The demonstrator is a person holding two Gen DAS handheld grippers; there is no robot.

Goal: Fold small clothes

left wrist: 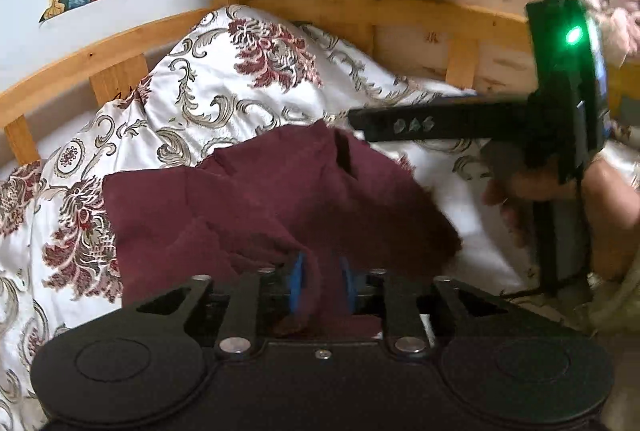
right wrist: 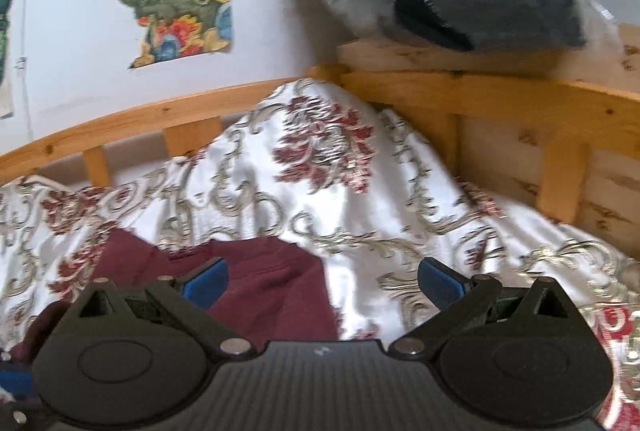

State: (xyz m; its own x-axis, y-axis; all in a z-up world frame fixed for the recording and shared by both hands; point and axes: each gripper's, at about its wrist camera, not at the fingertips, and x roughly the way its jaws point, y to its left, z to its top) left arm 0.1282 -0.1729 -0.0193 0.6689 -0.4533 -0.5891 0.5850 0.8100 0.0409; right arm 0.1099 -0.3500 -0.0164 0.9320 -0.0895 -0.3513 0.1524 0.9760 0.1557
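Maroon garment (left wrist: 256, 199) lies rumpled on the floral bedspread (left wrist: 224, 71), near edge bunched up into the left gripper (left wrist: 322, 281), whose jaws are closed on the cloth. Right gripper (right wrist: 322, 285): jaws wide apart, empty, garment to its lower left. Left hand nearer; free corner lies away toward the headboard (left wrist: 400, 11).

Soft daylight is falling evenly across both views, glaring off the glossy bedspread (right wrist: 360, 215) ahead of the right claw (right wrist: 322, 285). Motion blur is smearing that view and the hand (left wrist: 532, 187) right of the left claw (left wrist: 322, 281). Fisheye distortion is bowing the wooden rail (left wrist: 120, 47) beyond.
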